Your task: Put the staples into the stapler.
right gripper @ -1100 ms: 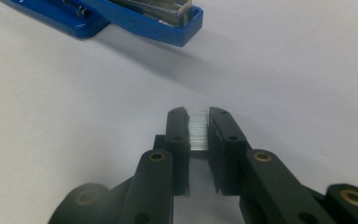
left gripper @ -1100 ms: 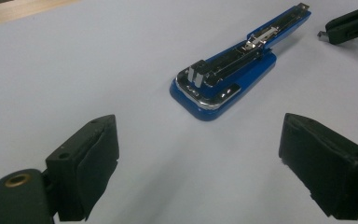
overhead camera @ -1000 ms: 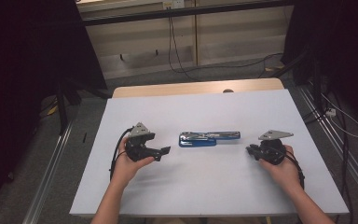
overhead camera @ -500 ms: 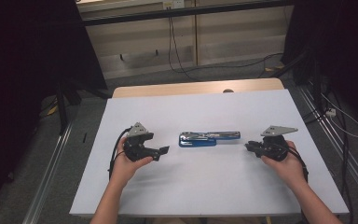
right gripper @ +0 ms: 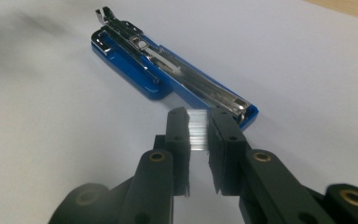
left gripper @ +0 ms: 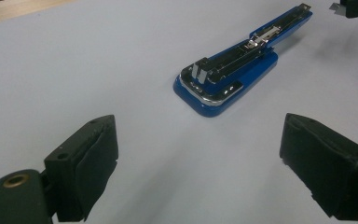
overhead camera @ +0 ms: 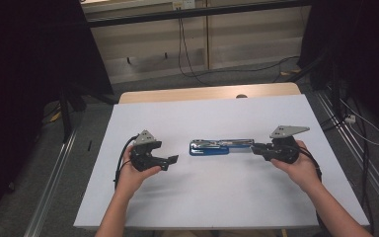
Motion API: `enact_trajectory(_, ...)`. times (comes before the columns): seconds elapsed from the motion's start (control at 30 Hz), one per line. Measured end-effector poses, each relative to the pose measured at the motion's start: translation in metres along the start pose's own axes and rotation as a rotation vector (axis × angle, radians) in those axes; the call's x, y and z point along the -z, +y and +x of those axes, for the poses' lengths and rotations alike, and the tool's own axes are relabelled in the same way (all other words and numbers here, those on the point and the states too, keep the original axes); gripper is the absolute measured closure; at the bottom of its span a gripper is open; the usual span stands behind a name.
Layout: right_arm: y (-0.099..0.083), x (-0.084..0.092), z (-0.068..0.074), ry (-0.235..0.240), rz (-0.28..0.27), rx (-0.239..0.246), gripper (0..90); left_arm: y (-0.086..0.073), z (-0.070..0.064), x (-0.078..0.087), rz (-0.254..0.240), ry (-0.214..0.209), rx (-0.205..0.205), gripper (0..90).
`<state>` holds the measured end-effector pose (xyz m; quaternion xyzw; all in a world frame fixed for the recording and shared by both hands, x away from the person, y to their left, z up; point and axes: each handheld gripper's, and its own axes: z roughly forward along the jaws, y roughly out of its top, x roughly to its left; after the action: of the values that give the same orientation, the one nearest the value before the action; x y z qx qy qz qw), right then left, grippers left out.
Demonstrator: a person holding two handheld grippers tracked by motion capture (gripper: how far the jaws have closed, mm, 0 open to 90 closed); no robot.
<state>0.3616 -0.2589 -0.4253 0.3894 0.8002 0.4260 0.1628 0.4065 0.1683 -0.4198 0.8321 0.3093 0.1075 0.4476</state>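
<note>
Now that we have moved our right gripper (right gripper: 198, 122) up to the stapler (overhead camera: 220, 146), it pinches a staple strip (right gripper: 197, 130); our left gripper (left gripper: 205, 154) waits apart.

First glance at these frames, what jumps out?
The blue stapler lying opened out flat mid-table on the white sheet. The right gripper, at the stapler's right end, pinches a silvery strip of staples between nearly closed jaws. The left gripper waits left of the stapler with jaws wide, holding nothing.
</note>
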Motion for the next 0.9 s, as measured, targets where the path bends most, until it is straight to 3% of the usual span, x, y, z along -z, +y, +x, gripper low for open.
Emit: enact_trajectory(0.9,0.044,-0.028,-0.003,0.12,0.001,0.097,79.2,-0.002,0.002,0.002,-0.003,-0.003,0.019,11.3)
